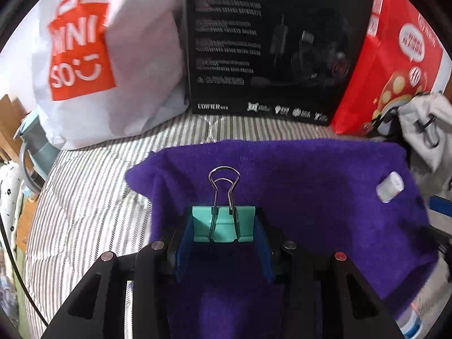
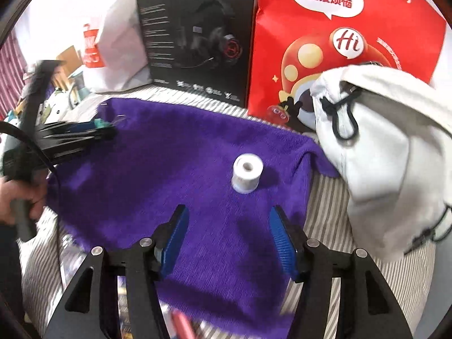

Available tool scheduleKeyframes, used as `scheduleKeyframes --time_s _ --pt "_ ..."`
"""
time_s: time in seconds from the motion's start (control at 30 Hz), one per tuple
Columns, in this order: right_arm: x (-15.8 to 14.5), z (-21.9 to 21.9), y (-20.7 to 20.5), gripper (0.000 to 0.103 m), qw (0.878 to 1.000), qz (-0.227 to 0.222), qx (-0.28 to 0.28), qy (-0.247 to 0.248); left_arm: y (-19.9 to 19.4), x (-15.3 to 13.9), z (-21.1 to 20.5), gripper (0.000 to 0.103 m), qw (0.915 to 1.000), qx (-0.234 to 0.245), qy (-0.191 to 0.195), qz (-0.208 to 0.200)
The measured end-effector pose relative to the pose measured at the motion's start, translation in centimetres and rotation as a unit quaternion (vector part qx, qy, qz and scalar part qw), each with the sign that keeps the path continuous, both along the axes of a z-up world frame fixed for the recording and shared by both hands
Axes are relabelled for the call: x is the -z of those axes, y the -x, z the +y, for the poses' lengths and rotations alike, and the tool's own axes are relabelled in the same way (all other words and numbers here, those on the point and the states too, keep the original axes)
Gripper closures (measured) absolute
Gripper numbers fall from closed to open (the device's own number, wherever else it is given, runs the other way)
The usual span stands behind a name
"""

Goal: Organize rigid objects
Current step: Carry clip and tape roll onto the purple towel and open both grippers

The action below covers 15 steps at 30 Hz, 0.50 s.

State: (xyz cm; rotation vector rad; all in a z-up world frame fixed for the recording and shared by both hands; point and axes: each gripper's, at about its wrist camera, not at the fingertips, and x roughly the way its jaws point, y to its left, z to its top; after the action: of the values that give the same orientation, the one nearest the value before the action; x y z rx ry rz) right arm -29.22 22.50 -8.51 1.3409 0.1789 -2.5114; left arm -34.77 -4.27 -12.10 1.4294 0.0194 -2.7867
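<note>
Left wrist view: your left gripper [image 1: 224, 226] pinches a teal binder clip [image 1: 224, 224] between its blue pads [image 1: 183, 243]; the clip's wire handles stand upward toward 12 o'clock. Below lies the purple cloth [image 1: 310, 192], spread on a striped bedsheet [image 1: 84, 197]. At 3 o'clock of the clip, well apart from it, a small white spool [image 1: 389, 186] rests on the cloth, tilted in this view.

Right wrist view: your right gripper [image 2: 228, 237] is spread wide with nothing between its pads, held over the purple cloth [image 2: 169, 169]. The white spool [image 2: 247, 176] stands at 12 o'clock of the gripper, near it but apart, its centre hole facing up. At 9 o'clock your left gripper [image 2: 106, 128] appears side-on with the teal clip [image 2: 100, 124] at its tip, and your left hand [image 2: 17, 197] grips its handle.

Containers, along the far edge from 10 to 2 o'clock: a white shopping bag [image 1: 107, 65] with an orange logo, a black headset box [image 2: 197, 36], and a red paper bag [image 2: 339, 42]; their contents cannot be seen. At 3 o'clock a white drawstring pouch [image 2: 381, 147] lies just beside the cloth's edge, its mouth gathered by a black cord; you cannot tell what it holds.
</note>
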Motion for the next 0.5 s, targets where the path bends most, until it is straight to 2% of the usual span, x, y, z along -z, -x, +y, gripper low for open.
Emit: scheduleKeyframes --time_s 0.23,0.37,0.43,0.5 --pt "0.4 0.2 -2.9 0.043 1.0 -0.013 -0.004 0.012 0.4 1.0 0.4 0.063 0.9993 -0.002 0.021 -0.032" --pt "0.2 0.0 -4.3 0.043 1.0 -0.014 -0.006 0.014 0.3 0.9 0.6 0.062 0.9988 0.001 0.035 -0.035" --pt "0.0 0.1 -4.7 0.042 1.0 -0.012 -0.005 0.017 0.2 0.9 0.7 0.056 0.9981 0.0 0.047 -0.039" --pt "-0.3 0.4 -5.3 0.042 1.0 -0.01 0.0 0.02 0.0 0.8 0.8 0.054 0.9977 0.002 0.054 -0.041"
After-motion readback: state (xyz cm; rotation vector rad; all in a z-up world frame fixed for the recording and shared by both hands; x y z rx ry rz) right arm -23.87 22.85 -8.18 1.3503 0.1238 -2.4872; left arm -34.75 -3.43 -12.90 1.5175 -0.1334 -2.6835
